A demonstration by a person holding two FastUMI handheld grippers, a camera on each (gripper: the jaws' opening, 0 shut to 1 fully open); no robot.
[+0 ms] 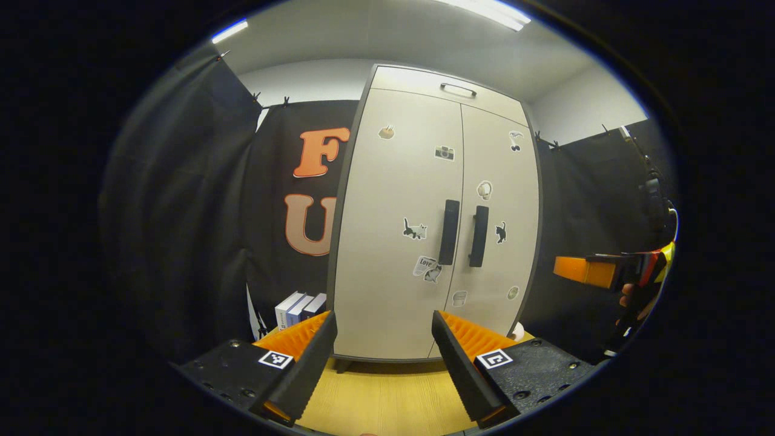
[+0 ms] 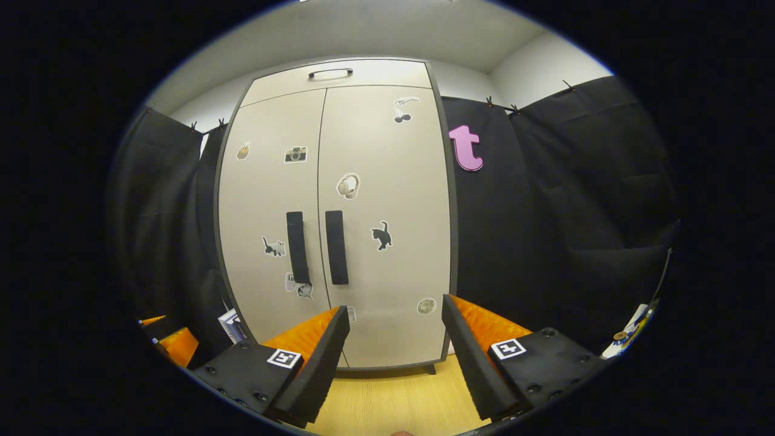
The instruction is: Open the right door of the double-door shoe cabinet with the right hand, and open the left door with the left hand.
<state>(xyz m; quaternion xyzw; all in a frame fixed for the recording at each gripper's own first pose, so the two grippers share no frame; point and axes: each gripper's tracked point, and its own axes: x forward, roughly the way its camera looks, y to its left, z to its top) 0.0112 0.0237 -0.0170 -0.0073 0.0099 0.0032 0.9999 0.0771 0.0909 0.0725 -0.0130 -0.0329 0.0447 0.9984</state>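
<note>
The shoe cabinet stands shut ahead of me, on the wooden floor. My right gripper is spread, holding nothing, below the right handle and well short of it; my left gripper is likewise spread, below the left handle. Two doors, two handles, close together: I could catch the wrong handle, or both.

We're looking at a pale wooden floor running up to black cloth walls, pinned with small clips below a white ceiling carrying a light strip. Low on the left, we spot some boxes standing side by side, upright against the cloth.
</note>
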